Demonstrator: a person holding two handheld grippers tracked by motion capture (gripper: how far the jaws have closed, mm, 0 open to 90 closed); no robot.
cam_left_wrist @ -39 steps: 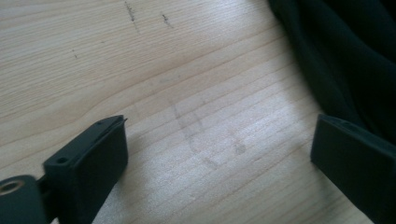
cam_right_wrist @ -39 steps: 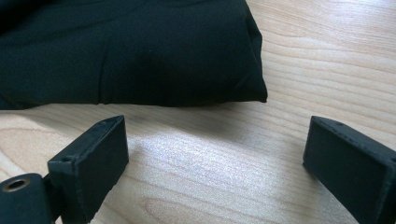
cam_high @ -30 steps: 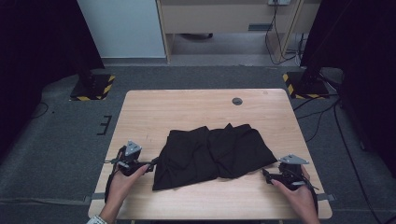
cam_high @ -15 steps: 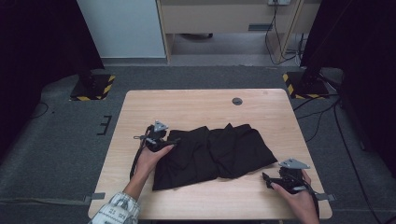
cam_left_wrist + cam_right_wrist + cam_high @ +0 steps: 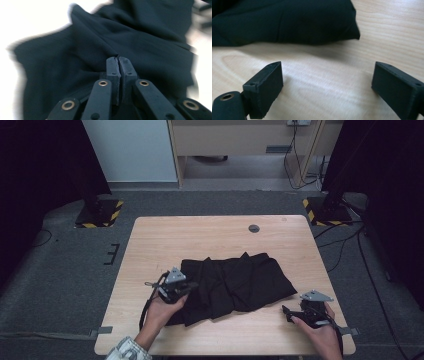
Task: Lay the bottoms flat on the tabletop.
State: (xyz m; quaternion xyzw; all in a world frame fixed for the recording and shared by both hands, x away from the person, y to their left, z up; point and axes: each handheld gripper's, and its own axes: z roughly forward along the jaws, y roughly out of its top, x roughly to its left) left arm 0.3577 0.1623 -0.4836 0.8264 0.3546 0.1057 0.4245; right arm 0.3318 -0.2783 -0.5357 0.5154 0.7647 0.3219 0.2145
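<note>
Pinching a fold of the black garment (image 5: 140, 37), the left gripper (image 5: 189, 285) has its jaws pressed together on the cloth, and the left gripper view shows the fabric gathering to a point right at the tips. That's new: a second ago this gripper sat off the garment toward the left edge of the table (image 5: 210, 232), half a second ago it had swung up to the cloth's far left corner, and now it has come back toward the near edge and bitten into the left side. The garment lies crumpled across the middle of the table, closer to the near edge, its shape little altered so far. Over at the near right corner, the right gripper (image 5: 289, 312) has barely budged, its jaws spread wide over bare wood, the garment's right end just ahead of them. With one hold secured, a lift or spread looks ready to begin.
</note>
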